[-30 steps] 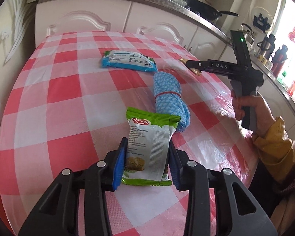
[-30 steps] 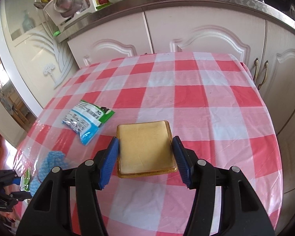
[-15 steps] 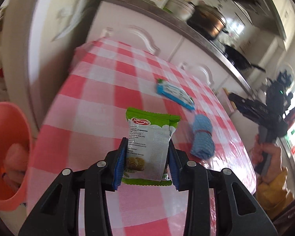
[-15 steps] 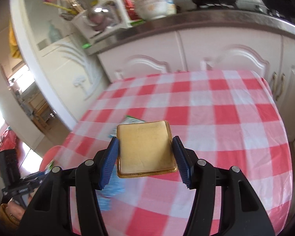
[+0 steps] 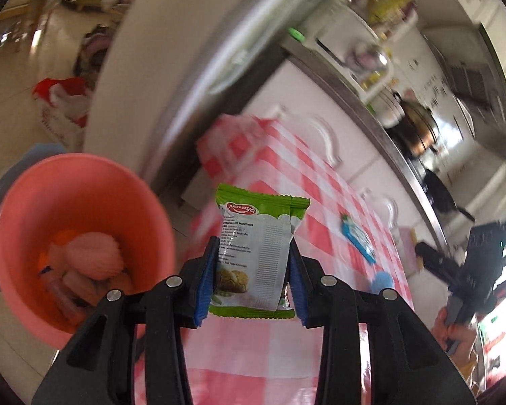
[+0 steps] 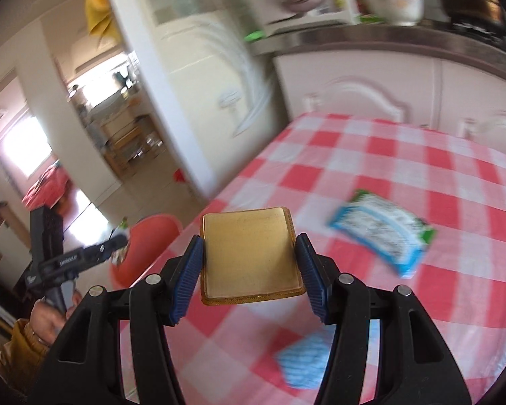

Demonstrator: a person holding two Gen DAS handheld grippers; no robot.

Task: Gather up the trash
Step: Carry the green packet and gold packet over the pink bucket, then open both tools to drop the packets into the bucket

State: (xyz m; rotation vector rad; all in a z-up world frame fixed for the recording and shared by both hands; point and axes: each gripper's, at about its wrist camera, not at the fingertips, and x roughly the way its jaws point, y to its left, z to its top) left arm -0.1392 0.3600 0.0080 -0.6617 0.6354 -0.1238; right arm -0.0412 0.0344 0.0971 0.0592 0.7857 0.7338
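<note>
My left gripper [image 5: 253, 266] is shut on a green and white snack packet [image 5: 258, 246], held in the air near the table's left edge. A pink bin [image 5: 81, 236] with trash inside stands on the floor to its left; it shows red in the right wrist view [image 6: 145, 249]. My right gripper [image 6: 249, 266] is shut on a flat gold wrapper [image 6: 249, 256] above the checked table [image 6: 404, 175]. A blue and white packet [image 6: 383, 233] lies on the table, also in the left wrist view [image 5: 357, 239]. The left gripper shows at the left of the right wrist view [image 6: 111, 246].
A rolled blue cloth [image 6: 303, 361] lies on the table near me, small in the left wrist view [image 5: 381, 281]. White cabinets [image 6: 371, 91] with a cluttered counter stand behind the table. A white door frame [image 5: 145, 77] rises beside the bin.
Both grippers have swung left toward the table's edge with their loads. The pink bin has come much nearer in the left wrist view and now shows in the right wrist view.
</note>
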